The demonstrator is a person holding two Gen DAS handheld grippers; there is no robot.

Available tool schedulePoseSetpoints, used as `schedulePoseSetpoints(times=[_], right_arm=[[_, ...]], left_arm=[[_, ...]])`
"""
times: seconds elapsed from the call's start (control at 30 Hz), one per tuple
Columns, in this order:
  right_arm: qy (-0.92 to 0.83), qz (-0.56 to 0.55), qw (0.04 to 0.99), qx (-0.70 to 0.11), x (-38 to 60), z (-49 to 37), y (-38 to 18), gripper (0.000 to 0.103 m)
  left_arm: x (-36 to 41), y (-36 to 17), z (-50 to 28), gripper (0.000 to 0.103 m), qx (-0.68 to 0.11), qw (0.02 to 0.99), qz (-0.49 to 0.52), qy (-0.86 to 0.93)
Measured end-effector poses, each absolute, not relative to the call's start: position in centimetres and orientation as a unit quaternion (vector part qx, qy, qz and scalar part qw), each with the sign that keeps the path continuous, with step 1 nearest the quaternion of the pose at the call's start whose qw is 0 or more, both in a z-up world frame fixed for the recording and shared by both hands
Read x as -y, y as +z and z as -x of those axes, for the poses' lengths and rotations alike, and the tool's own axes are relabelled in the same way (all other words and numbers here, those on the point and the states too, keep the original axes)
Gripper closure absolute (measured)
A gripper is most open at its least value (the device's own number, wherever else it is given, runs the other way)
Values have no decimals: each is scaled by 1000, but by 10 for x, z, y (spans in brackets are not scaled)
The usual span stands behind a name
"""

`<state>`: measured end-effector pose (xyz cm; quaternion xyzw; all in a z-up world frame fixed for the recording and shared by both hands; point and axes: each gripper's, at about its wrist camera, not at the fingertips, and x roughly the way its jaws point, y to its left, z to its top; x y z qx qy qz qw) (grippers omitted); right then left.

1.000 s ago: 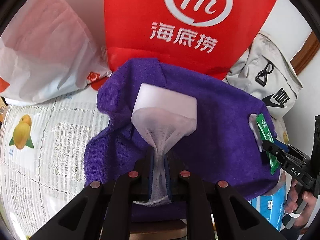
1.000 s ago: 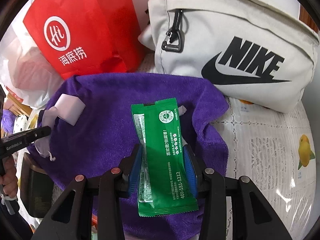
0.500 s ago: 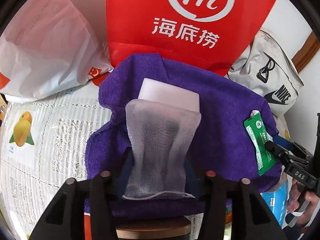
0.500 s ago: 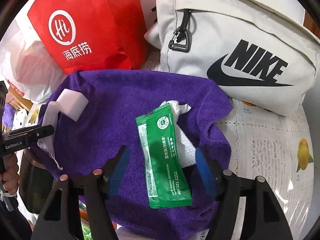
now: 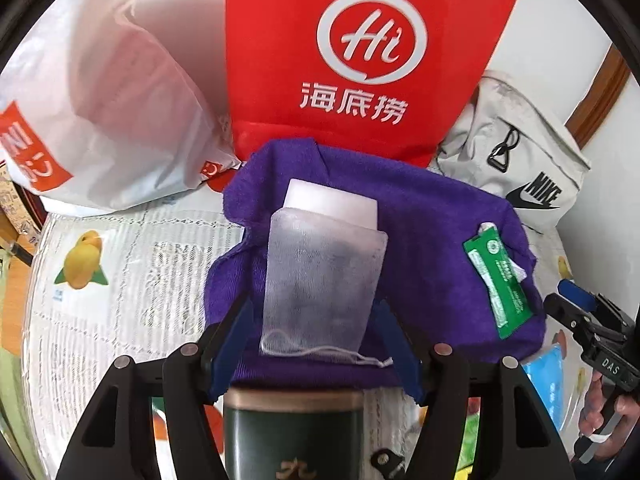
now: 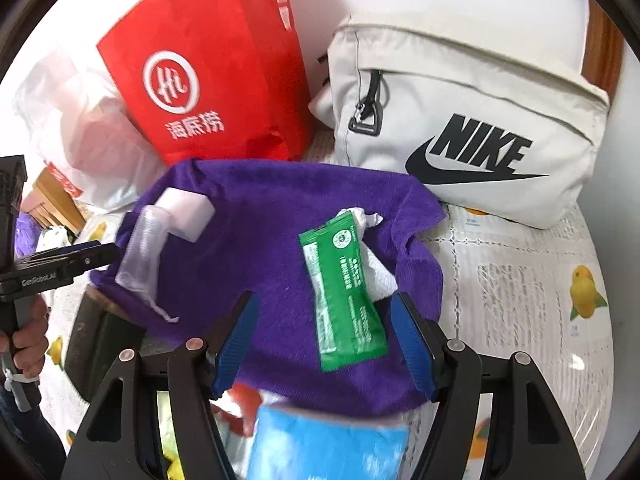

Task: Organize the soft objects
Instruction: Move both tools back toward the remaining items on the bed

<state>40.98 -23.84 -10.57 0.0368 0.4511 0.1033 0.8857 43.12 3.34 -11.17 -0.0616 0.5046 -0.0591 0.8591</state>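
Note:
A purple towel [image 5: 432, 240] [image 6: 272, 240] lies spread over raised objects. On its left part lies a white mesh pouch [image 5: 320, 284] [image 6: 144, 252] against a white sponge block [image 5: 332, 202] [image 6: 184, 214]. On its right part lies a green sachet [image 5: 498, 280] [image 6: 344, 296] over a crumpled white tissue [image 6: 376, 276]. My left gripper [image 5: 316, 344] is open, its jaws either side of the pouch's near end. My right gripper [image 6: 324, 344] is open, just short of the sachet; it also shows in the left wrist view [image 5: 576, 312].
A red bag [image 5: 360, 52] [image 6: 216, 80], a white plastic bag [image 5: 104, 120] and a beige Nike bag [image 6: 472, 128] [image 5: 516, 160] stand behind the towel. A dark green canister [image 5: 292, 436] sits under my left gripper. A blue packet [image 6: 324, 440] lies under my right gripper. A fruit-print tablecloth [image 6: 532, 288] covers the table.
Both grippers opened and let go: the left released the mesh pouch, the right released the green sachet. Both then drew back a little; both items now rest on the towel.

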Motion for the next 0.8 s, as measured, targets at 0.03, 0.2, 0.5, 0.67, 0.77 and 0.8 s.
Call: schedulePoseSetpoints(times=[0.03,0.2,0.5,0.67,0.77,0.8], right_arm=[[103,-39,887,-448,239,-403,-103,35],[104,-46,891,-441,238,-372,-93,35],[110,-41,896,-428,236,-311,-79,35],[120,-45,896,-425,236,-283,-78,35],[128,-42,894,-427,234,-269,-82,35],[130,-41,893,-428,234,-266,-83,35]], left_arm=[[-33,-109,-427,40,-503,860,61,-59],[-33,-95,-397,40,-492,866,58,-62],[-29,-89,-327,40,-487,869,54,-72],[-26,-97,-292,40,-491,866,60,-70],[-21,-106,-269,40,-491,866,64,-74],[-19,-110,-263,40,-493,864,64,-75]])
